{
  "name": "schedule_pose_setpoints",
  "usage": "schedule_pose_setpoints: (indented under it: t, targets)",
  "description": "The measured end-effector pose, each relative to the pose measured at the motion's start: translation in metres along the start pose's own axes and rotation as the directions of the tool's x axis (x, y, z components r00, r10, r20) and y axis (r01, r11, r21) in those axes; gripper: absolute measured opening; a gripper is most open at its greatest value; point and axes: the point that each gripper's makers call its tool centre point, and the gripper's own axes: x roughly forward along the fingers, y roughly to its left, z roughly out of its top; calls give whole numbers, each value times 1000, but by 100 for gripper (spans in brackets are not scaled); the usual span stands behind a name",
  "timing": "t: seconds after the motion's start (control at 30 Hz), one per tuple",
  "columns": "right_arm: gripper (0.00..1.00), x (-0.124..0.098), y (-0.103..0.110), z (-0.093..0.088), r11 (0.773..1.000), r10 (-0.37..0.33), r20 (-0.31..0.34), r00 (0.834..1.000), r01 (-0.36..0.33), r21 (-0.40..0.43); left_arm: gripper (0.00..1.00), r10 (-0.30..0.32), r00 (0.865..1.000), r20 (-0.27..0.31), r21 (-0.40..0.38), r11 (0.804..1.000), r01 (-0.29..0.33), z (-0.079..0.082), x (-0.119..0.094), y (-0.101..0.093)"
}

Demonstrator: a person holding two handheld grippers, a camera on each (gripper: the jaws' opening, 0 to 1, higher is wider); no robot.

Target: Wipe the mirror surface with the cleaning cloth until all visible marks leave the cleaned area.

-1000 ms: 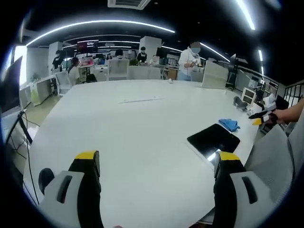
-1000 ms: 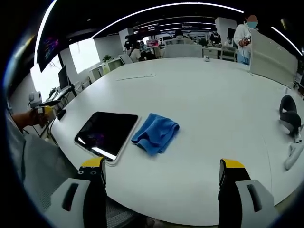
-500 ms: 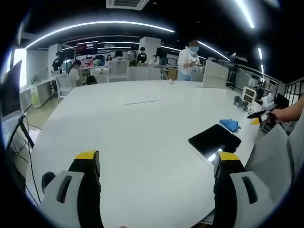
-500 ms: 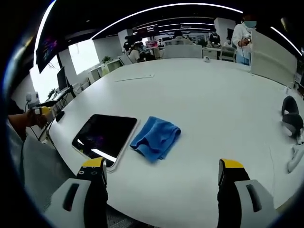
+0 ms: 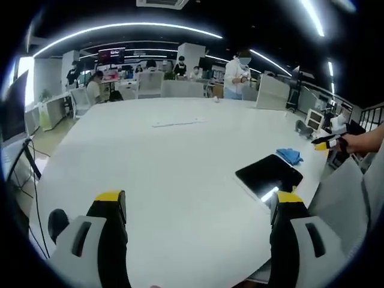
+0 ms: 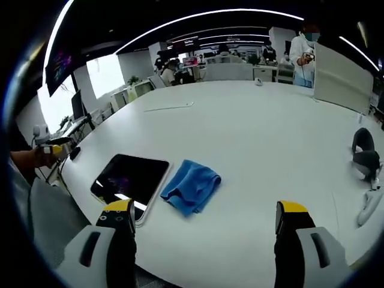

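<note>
- Little has truly moved: across the last second my two cameras drifted a touch, so the dark rectangular mirror with its pale frame [image 6: 129, 180] and the crumpled blue cleaning cloth [image 6: 191, 186] sit slightly lower in the right gripper view, while both lie where they were on the white counter [image 6: 264, 138].
- My right hand-held gripper [image 6: 204, 225] stands wide, nothing between its yellow-tipped jaws, hovering back from the counter's edge with the cloth ahead at about 11 o'clock.
- My left hand-held gripper [image 5: 195, 216] is equally wide and holds nothing; from it the mirror [image 5: 269, 176] lies at about 2 o'clock, the cloth [image 5: 289, 156] just beyond it.
- Mirror and cloth lie flat, side by side near the counter's edge, apparently just touching; I judge they are set there to be within easy reach.
- Wiping has not begun; picking up the cloth with the right gripper looks like the first step.
- Marks on the glass are too small to make out; it shows only reflections.
- No readable writing or brand; a distant screen is illegible.
</note>
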Motion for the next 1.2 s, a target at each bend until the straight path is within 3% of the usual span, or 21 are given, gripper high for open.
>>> schedule_pose_setpoints:
  t: [0.37, 0.7, 0.9, 1.03, 1.2]
  targets:
    - [95, 3, 7, 0, 1000, 0, -28, 1000, -1, -12, 99, -14, 1000, 3, 21, 1000, 14, 9, 4, -4]
    - [92, 19, 15, 42, 994, -61, -25, 998, 58, -87, 99, -10, 1000, -21, 25, 1000, 11, 4, 4, -1]
    - [86, 39, 24, 48, 995, -70, -18, 997, 69, -68, 99, -17, 1000, -13, 18, 1000, 18, 2, 5, -5]
    - [76, 54, 24, 45, 990, -106, -20, 994, 103, -93, 99, -32, 998, -48, 17, 999, 33, -12, 7, -9]
    - [46, 80, 24, 30, 991, -130, -69, 989, 127, -39, 99, -44, 997, -58, 29, 999, 46, -14, 6, -12]
